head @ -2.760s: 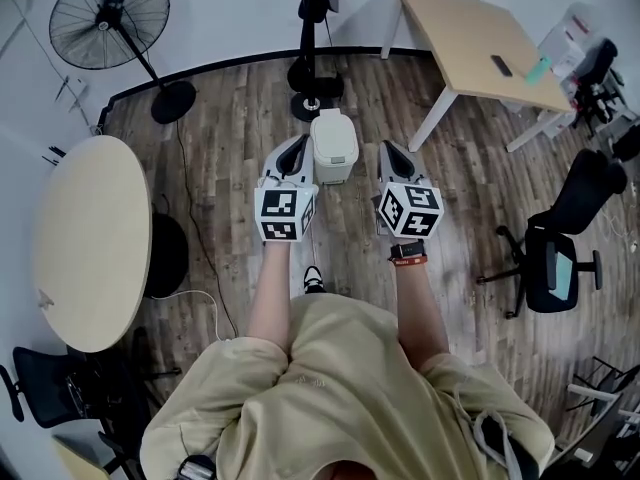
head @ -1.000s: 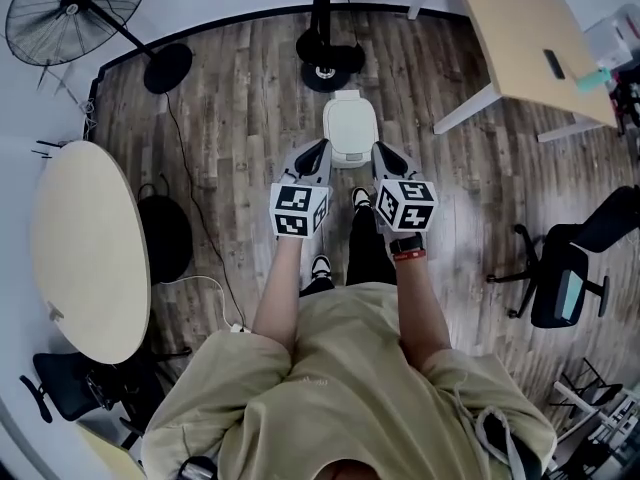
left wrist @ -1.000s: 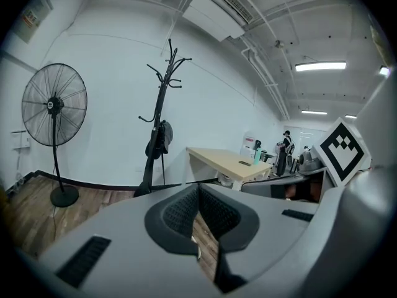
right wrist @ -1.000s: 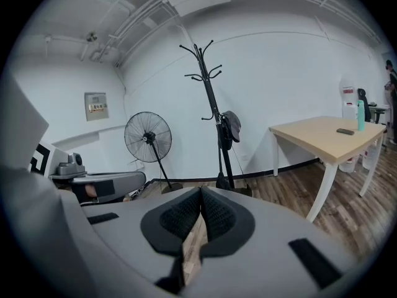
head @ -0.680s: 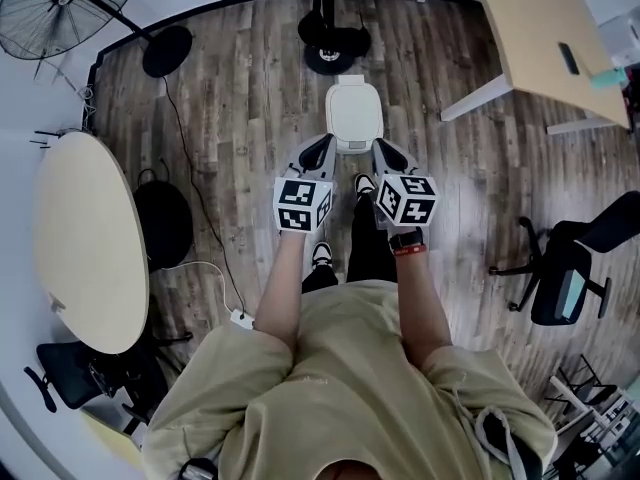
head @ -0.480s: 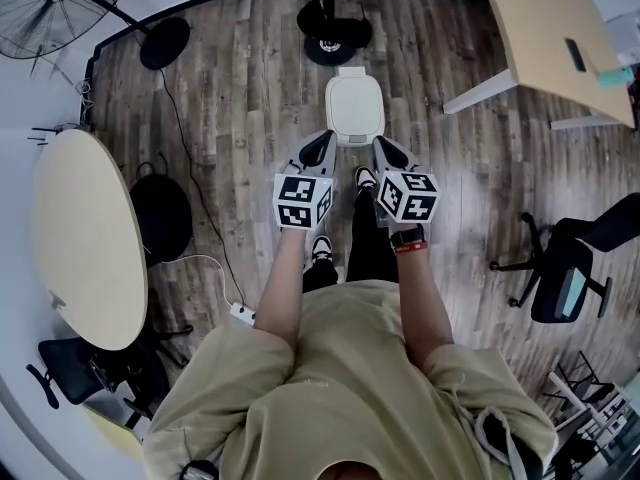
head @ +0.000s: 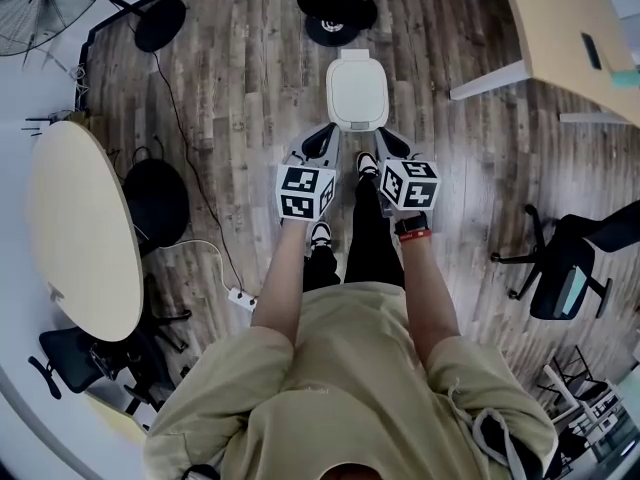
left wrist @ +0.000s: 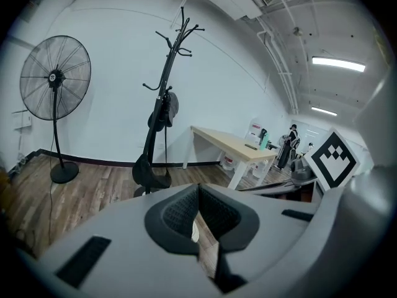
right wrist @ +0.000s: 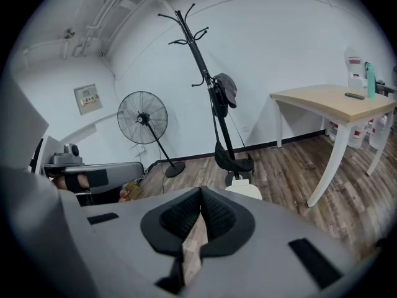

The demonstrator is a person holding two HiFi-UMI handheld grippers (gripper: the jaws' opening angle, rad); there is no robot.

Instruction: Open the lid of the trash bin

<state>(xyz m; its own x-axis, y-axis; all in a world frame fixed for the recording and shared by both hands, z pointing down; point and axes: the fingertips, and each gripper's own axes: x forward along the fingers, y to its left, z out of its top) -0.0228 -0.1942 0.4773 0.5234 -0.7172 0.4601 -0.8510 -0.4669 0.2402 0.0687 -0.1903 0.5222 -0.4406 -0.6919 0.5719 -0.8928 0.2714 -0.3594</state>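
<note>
The left gripper point(head: 322, 136) has its jaws pressed together at the tips with nothing between them, as the left gripper view shows point(left wrist: 198, 194). The right gripper point(head: 388, 142) is the same in its own view point(right wrist: 201, 197): the dark pads meet and hold nothing. Both are held out side by side in front of the person, each marker cube facing up toward the head camera. A watch point(head: 412, 226) sits on the right wrist. The trash bin point(head: 357, 90) stands on the wood floor point(head: 250, 98) just beyond the two gripper tips and between them, apart from both. Its white lid lies flat and closed. In the right gripper view the bin point(right wrist: 243, 191) peeks up just past the jaws. The person's shoes point(head: 366, 163) are on the floor right below the grippers, near the bin's front. Behind the bin stands the coat rack point(left wrist: 164, 113), its round base point(head: 340, 13) close to the bin's far side. A standing fan point(left wrist: 54, 79) is off to the left by the wall, and a round table point(head: 80, 228) fills the left edge of the head view. A rectangular wooden table point(head: 575, 28) is at the upper right, with an office chair point(head: 565, 268) below it.
</note>
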